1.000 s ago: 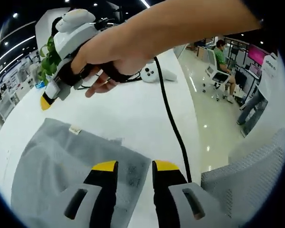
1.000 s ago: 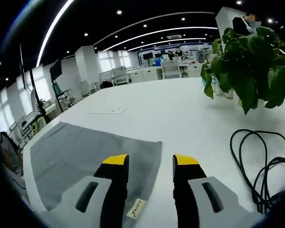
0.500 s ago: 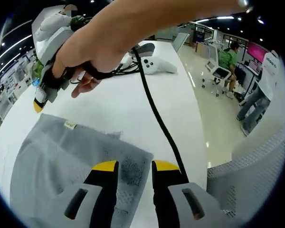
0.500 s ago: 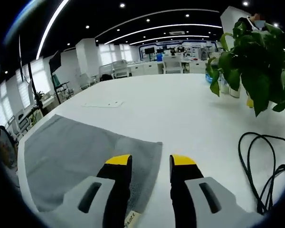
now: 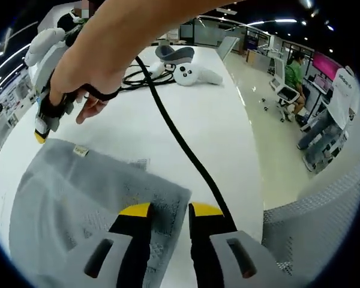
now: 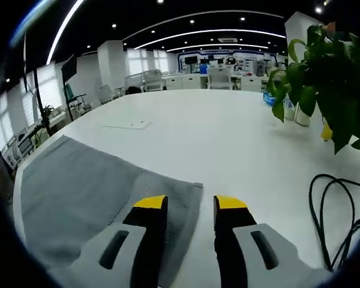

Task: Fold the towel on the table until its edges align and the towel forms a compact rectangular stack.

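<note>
Currently, your left gripper [image 5: 163, 210] sits low over the near corner of the grey towel [image 5: 78, 210], its yellow-tipped jaws parted with towel fabric showing in the gap; whether they touch the cloth cannot be told. The towel lies spread flat on the white table [image 5: 186, 114], with a small label [image 5: 80, 151] at its far corner. In the left gripper view your right hand [image 5: 93, 66] holds the right gripper [image 5: 41, 133] just above that far corner, near the label. A black cable [image 5: 180, 144] runs from that hand across the table toward your left gripper. Two white controllers [image 5: 189, 73] lie further back on the table. In the right gripper view, your right gripper [image 6: 189, 204] has its jaws apart and holds nothing, with the towel [image 6: 78, 192] corner lying between and under the left jaw. A potted plant [image 6: 330, 78] stands at the right, a coiled black cable [image 6: 342, 210] beside it, and a flat white sheet [image 6: 127, 124] lies beyond the towel.
</note>
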Demonstrator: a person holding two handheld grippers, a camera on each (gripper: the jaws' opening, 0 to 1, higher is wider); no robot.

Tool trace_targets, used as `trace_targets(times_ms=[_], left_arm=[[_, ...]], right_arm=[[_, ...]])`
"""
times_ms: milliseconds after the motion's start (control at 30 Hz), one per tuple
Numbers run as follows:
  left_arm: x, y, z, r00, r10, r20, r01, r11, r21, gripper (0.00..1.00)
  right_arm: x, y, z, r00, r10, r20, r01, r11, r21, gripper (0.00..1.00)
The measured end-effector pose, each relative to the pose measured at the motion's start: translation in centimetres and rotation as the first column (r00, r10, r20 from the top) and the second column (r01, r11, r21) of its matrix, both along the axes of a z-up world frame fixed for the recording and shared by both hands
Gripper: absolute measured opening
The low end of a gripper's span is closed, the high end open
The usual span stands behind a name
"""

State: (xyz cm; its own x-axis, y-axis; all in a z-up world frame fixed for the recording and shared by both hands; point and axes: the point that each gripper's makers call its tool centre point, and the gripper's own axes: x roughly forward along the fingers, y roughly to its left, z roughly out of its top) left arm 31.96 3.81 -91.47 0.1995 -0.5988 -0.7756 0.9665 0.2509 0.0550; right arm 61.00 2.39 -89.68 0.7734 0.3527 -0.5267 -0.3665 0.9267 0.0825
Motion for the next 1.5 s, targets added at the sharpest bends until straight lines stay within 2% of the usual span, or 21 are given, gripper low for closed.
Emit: trace_targets(times_ms=[167,267,333,467,567,667,733,800,1000,1133,1233,1367,1500], left_arm=[[0.1,-0.1,0.1,0.999,0.026,-0.019,-0.026,1.000,-0.001,0.22],[0.2,-0.3,0.1,0.999,0.039,-0.019,-0.039,0.999,0.001,0.19],[0.2,-0.5,0.0,0.999,0.041,-0.017,-0.041,0.999,0.004,0.18],[0.1,-0.9,0.1,0.999,0.034,-0.008,-0.034,0.999,0.009,0.14],[0.3,-1.1,0.1,1.000,0.030,-0.005,-0.030,0.999,0.010,0.11],[0.4,-1.3,0.1,1.000,0.022,-0.001,-0.022,1.000,0.014,0.09],[0.4,-1.4,0.0,1.000,0.027,-0.003,-0.027,0.999,0.021,0.07],[0.4,-1.6,0.1,0.999,0.032,-0.003,-0.032,0.999,0.019,0.07],[0.3,-2.5,0.0,1.000,0.030,-0.002,-0.030,1.000,0.011,0.05],[0.0,-3.2,0.1,0.996,0.083,-0.040,-0.083,0.997,-0.007,0.04],[-0.3,-3.6,0.4,0.997,0.069,-0.024,-0.069,0.997,-0.018,0.04],[-0.4,-4.4,1.3,0.995,0.083,-0.046,-0.085,0.995,-0.049,0.04],[-0.3,-5.2,2.3,0.997,0.070,-0.024,-0.071,0.995,-0.072,0.04]], right_arm=[[0.2,0.5,-0.9,1.000,0.025,-0.019,-0.026,0.998,-0.048,0.29],[0.4,0.4,-1.3,0.999,0.023,-0.026,-0.025,0.996,-0.081,0.25],[0.2,0.2,-1.8,0.998,0.024,-0.052,-0.029,0.994,-0.103,0.22],[0.5,0.1,-1.9,0.999,0.024,-0.048,-0.029,0.995,-0.097,0.22],[0.3,0.7,-1.8,0.996,0.069,-0.051,-0.074,0.992,-0.098,0.15],[0.2,0.5,-1.8,0.995,0.086,-0.047,-0.092,0.988,-0.126,0.11],[0.0,0.4,-1.8,0.995,0.088,-0.053,-0.094,0.989,-0.117,0.08],[-0.1,0.2,-1.7,0.994,0.091,-0.057,-0.097,0.989,-0.115,0.04],[-0.6,-0.9,-1.7,0.994,0.083,-0.070,-0.092,0.987,-0.129,0.01],[-0.8,-1.8,-1.5,0.995,0.065,-0.080,-0.075,0.989,-0.127,0.00],[-1.1,-2.5,-1.2,0.995,0.062,-0.079,-0.072,0.989,-0.133,0.00],[-1.3,-3.8,-0.8,0.995,0.060,-0.081,-0.072,0.986,-0.150,0.00],[-1.1,-4.8,0.4,0.996,0.048,-0.072,-0.059,0.985,-0.161,0.00]])
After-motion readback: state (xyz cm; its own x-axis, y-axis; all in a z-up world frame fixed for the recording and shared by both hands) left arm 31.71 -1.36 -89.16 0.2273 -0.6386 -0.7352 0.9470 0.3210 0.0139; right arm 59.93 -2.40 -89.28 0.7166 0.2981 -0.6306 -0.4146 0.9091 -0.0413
